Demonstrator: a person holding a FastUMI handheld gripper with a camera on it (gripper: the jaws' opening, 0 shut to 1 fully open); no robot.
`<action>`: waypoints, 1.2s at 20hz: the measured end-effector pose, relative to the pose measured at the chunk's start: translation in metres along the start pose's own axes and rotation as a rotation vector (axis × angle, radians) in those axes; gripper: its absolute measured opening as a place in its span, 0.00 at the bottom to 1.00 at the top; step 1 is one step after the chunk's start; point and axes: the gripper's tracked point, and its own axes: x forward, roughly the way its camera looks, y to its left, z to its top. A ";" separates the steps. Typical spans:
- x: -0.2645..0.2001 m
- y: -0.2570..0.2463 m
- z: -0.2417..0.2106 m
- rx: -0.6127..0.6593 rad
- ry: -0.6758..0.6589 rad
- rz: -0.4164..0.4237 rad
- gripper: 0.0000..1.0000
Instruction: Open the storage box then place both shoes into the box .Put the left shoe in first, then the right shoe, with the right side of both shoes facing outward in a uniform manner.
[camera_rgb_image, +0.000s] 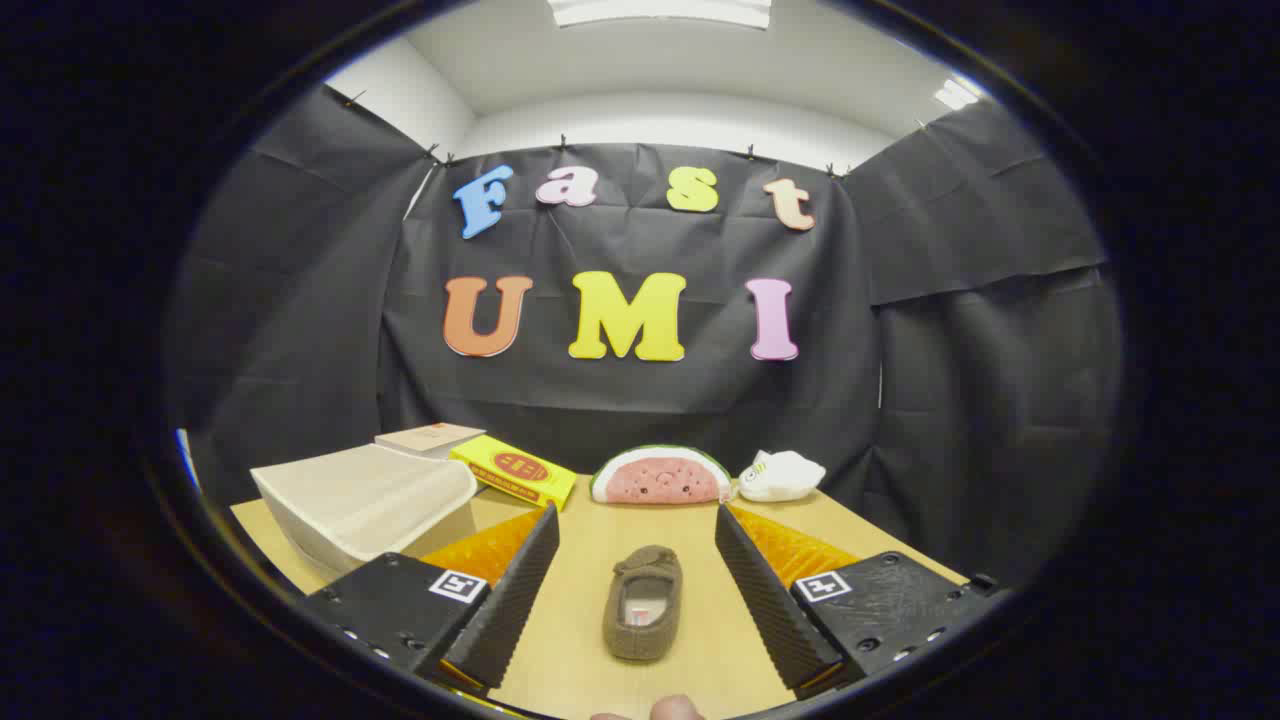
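Observation:
A small brown slipper shoe (643, 603) lies flat on the wooden table (600, 520), toe pointing away, its opening facing up. My gripper (637, 530) is open, and the shoe sits between its two wide-spread fingers without touching either one. The storage box (365, 500), a pale translucent container, stands beyond the left finger with its lid raised. A white shoe (781, 475) rests at the far right of the table, past the right finger.
A watermelon-shaped plush (660, 476) lies at the table's far edge, straight ahead. A yellow packet (515, 470) and a beige book (430, 438) lie behind the box. A fingertip (672, 708) shows below the brown shoe.

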 end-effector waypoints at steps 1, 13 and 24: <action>0.001 0.002 0.000 0.001 0.001 0.003 0.96; 0.011 0.017 -0.004 0.020 0.004 0.014 0.96; 0.014 0.040 -0.002 0.008 0.003 0.060 0.96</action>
